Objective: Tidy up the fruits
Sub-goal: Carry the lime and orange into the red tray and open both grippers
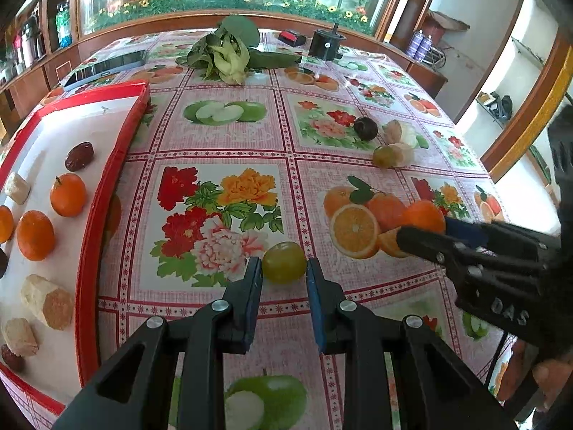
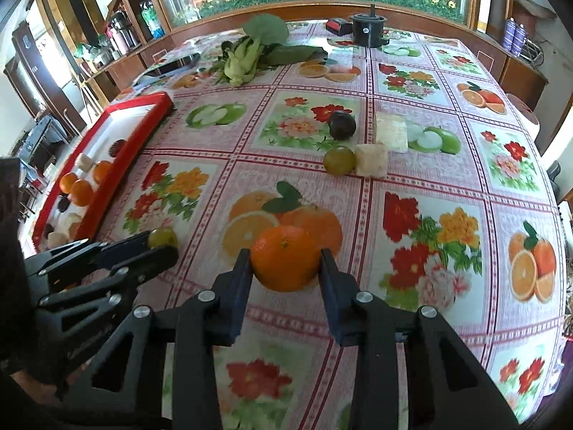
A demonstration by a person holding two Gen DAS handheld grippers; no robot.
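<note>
A green round fruit [image 1: 284, 261] sits between the fingertips of my left gripper [image 1: 283, 268], both pads touching its sides just above the tablecloth; it also shows in the right wrist view as the green fruit [image 2: 163, 237] in the left gripper [image 2: 157, 245]. My right gripper [image 2: 284, 265] is closed on an orange [image 2: 285, 258], seen from the left as the orange [image 1: 424, 215] in the right gripper [image 1: 426, 233]. A red-rimmed white tray [image 1: 118, 165] at the left holds several oranges, red dates and pale chunks.
Further out lie a dark plum [image 2: 342, 124], another green fruit [image 2: 339, 160] and two pale blocks [image 2: 372, 159]. Leafy greens [image 1: 225, 53], a black cylinder [image 1: 326, 43] and a tablet [image 1: 107, 66] sit at the far edge. A hand [image 1: 548, 376] holds the right gripper.
</note>
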